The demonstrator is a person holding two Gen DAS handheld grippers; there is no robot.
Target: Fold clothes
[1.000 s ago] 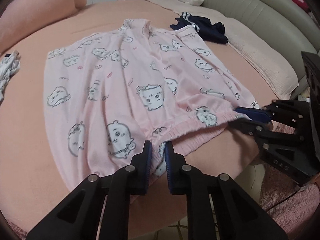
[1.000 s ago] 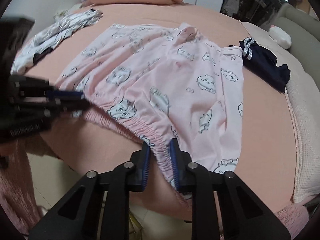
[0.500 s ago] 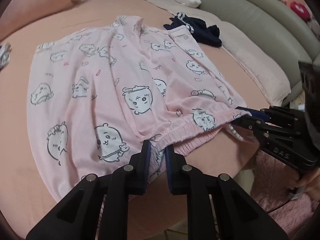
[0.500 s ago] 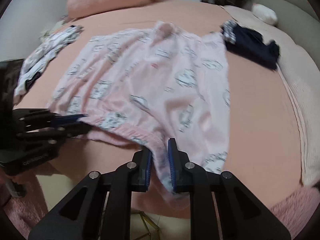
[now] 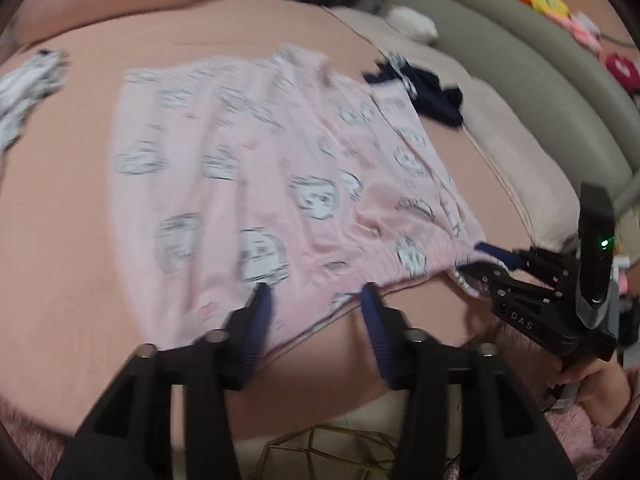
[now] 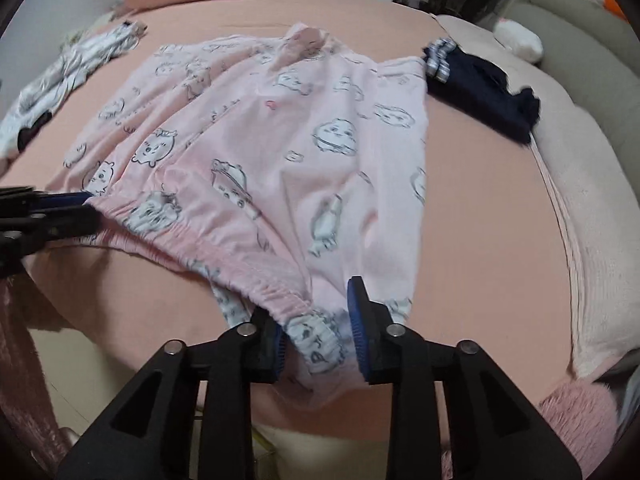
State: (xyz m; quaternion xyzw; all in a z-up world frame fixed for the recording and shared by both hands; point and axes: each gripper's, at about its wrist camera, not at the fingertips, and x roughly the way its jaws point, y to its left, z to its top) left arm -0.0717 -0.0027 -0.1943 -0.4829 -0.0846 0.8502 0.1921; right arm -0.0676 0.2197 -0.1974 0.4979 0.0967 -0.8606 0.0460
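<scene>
We have just opened both jaws, the left gripper (image 5: 316,312) and right gripper (image 6: 316,332), releasing the pink pajama shorts (image 6: 280,152) waistband (image 6: 240,264) so they lie flat on the bed (image 6: 480,240) for folding.

The pyjama trousers (image 6: 280,152) were pale pink, printed with grey-outlined white cartoon animal faces, and lay on a salmon-pink bed sheet (image 6: 480,216). A garment (image 6: 484,92) beside them was navy with a white-striped trim. Another garment (image 6: 68,68) was white with grey markings.
</scene>
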